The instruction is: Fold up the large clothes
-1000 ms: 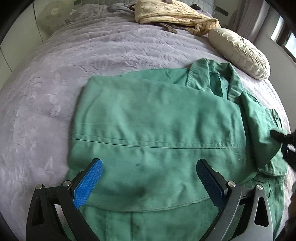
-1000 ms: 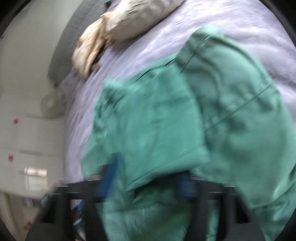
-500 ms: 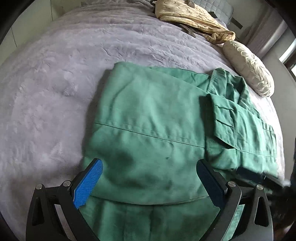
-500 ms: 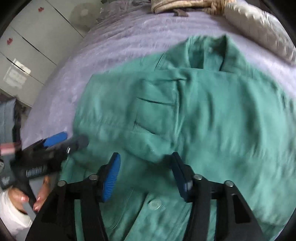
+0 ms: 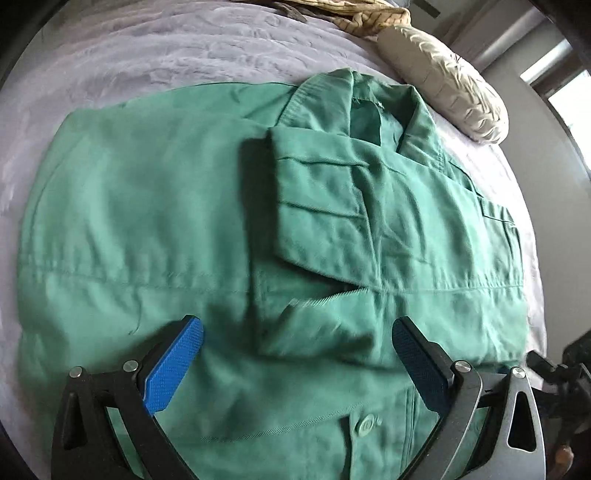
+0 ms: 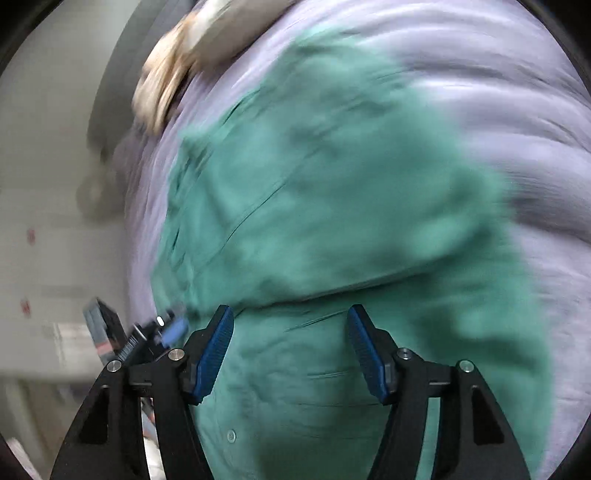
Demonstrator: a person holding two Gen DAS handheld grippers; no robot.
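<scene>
A large green jacket (image 5: 147, 221) lies flat on the bed, collar (image 5: 354, 103) at the far side. One sleeve (image 5: 321, 206) is folded across its chest. My left gripper (image 5: 295, 354) hovers over the jacket's lower front, open, with nothing between its blue pads. In the blurred right wrist view my right gripper (image 6: 290, 339) hangs over the jacket (image 6: 332, 184); its jaws are opening and no cloth is pinched between them. Part of the right gripper (image 5: 565, 373) shows at the left view's right edge, and the left gripper (image 6: 162, 332) shows blurred at the right view's left.
A lilac bedspread (image 5: 147, 48) covers the bed. A cream pillow (image 5: 447, 81) and a beige knitted garment (image 5: 354, 14) lie beyond the collar. A window (image 5: 569, 88) is at the far right. Pale cabinets (image 6: 44, 221) stand beside the bed.
The right gripper carried the sleeve across the chest, let it go, opened and swung away. The left gripper shifted toward the collar side, still open.
</scene>
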